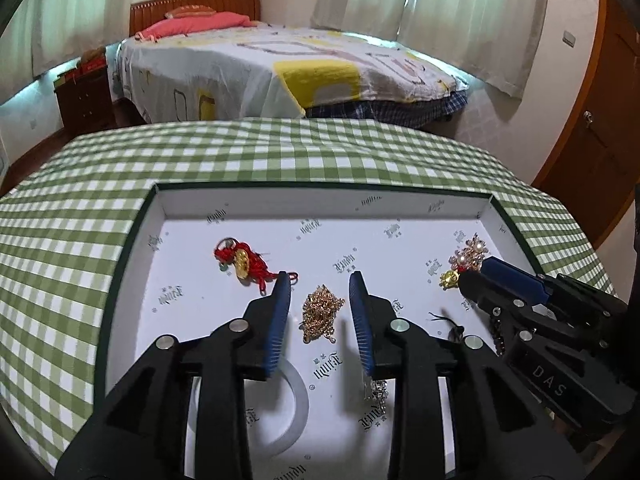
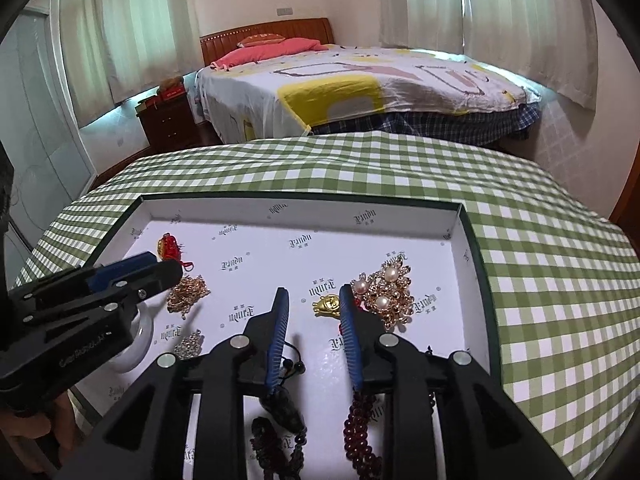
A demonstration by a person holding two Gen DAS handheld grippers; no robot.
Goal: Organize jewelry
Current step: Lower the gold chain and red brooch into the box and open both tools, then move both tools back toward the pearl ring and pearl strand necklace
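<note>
Jewelry lies scattered in a shallow white tray [image 1: 160, 208] with a dark green rim, set on a desk covered by a green checked cloth [image 1: 100, 184]. In the left wrist view, the left tool [image 1: 320, 280] hangs low at centre frame, its blue pads apart with a heap of gold chain [image 1: 322, 312] lying between them, untouched. A red tasselled charm [image 1: 244, 262] sits to the upper left of it. In the right wrist view, the right tool [image 2: 314, 294] also stands parted, gripping nothing; a small gold charm [image 2: 326, 306] lies between its tips, a pearl brooch [image 2: 386, 292] just right, and dark red beads [image 2: 360, 428] lower down. A white bangle [image 2: 140, 340] lies at left.
</note>
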